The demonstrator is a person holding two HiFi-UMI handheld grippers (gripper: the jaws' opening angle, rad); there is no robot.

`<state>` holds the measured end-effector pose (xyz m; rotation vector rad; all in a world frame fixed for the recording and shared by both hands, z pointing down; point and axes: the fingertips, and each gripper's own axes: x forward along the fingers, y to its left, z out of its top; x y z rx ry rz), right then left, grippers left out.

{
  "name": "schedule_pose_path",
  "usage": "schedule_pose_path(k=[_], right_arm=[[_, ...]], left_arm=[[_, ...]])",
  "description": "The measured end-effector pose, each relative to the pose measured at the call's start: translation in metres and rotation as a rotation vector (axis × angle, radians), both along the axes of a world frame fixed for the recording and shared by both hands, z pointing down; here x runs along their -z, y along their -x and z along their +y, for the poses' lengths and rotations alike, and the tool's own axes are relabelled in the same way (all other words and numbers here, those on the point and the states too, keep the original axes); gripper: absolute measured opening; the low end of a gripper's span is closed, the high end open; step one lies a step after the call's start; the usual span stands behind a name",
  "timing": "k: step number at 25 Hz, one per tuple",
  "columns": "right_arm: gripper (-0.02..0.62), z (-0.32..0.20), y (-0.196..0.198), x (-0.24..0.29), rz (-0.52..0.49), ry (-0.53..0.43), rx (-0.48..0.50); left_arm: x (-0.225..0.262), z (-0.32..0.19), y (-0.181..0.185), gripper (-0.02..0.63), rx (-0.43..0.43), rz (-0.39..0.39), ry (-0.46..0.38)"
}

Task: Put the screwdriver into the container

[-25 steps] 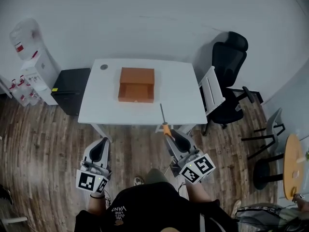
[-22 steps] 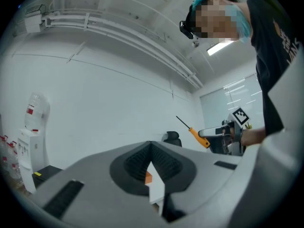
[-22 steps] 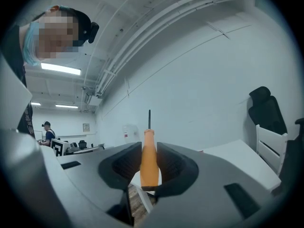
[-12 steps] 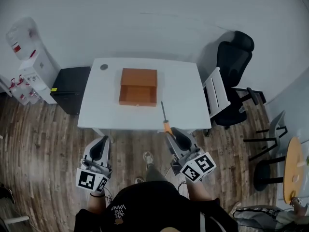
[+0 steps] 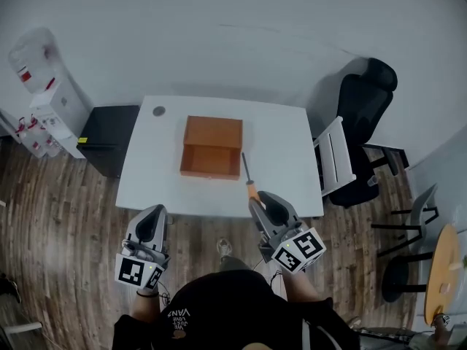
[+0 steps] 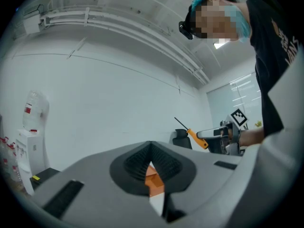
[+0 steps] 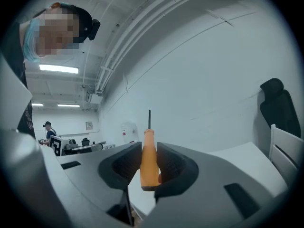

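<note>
Orange-handled screwdriver (image 7: 149, 159) in ribbed right tool (image 5: 257, 199)

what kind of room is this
Most likely an office or lab room: a white desk on wood-look flooring, a black swivel office chair beside it, and a water dispenser against the wall.
</note>
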<state>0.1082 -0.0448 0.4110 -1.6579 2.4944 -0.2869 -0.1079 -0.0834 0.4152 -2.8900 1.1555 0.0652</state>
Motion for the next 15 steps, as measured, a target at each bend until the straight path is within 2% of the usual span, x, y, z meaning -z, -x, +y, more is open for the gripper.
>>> schedule_pose_path(k=[7, 15], right_arm=[[0.107, -0.065, -0.018, -0.003, 0.019, 0.006, 0.076], [0.107, -0.123, -0.033, -0.012, 0.034, 0.022, 0.18]], left_arm=[[0.017, -0.045, -0.028, 0.014, 0.024, 0.056, -0.035], [0.003, -0.081, -0.04, 0.014, 0.138, 0.016, -0.01]])
